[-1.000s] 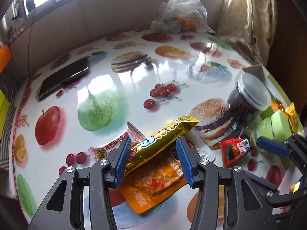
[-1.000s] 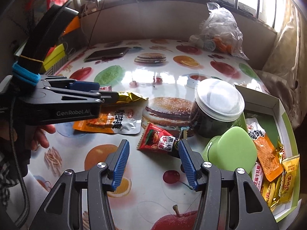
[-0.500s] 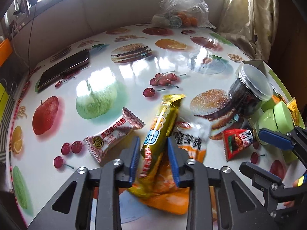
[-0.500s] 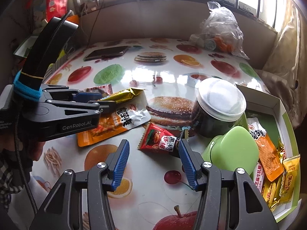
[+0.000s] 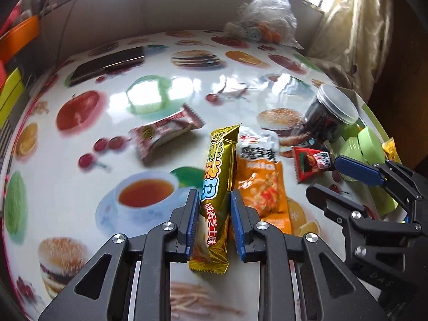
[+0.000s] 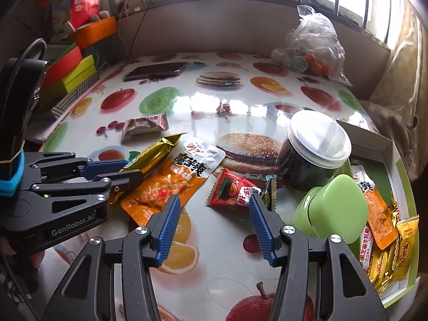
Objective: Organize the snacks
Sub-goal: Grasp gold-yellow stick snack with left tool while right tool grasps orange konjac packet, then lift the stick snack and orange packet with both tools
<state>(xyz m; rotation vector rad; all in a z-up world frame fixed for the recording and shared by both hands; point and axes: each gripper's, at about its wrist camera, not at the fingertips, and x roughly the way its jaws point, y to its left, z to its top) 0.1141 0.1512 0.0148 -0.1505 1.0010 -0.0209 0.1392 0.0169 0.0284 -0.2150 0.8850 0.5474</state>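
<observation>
Left hand-held gripper: blue pads clamped on the gold snack bar, gripping its lower-middle span across the narrow width. That grip suited a long, slim packet, since it left both crimped ends free. The bar's long axis ran straight along the fingers, near to far, with its far tip pointing away toward the cherries printed on the surface; the near end hung out behind the pads. Judged lifted slightly off the surface, though contact at the far tip could not be ruled out.

Just right of the bar lay the orange snack pouch, flat, its white top end pointing far and slightly left. It seemed to touch or slip under the bar's edge. Left and farther out, the red-and-white wafer packet lay alone, long axis slanting up to the right.

Right hand-held gripper: fingers well apart, holding nothing, hovering near the small red packet, probably lined up to take it next.

Beyond that stood a dark jar with a clear lid and a green lidded container, tipped on its side against the open box at the right edge. The box already held yellow and orange packets, so it was likely the destination for the bar.

A phone and a clear plastic bag sat at the far side, apart from the work.
</observation>
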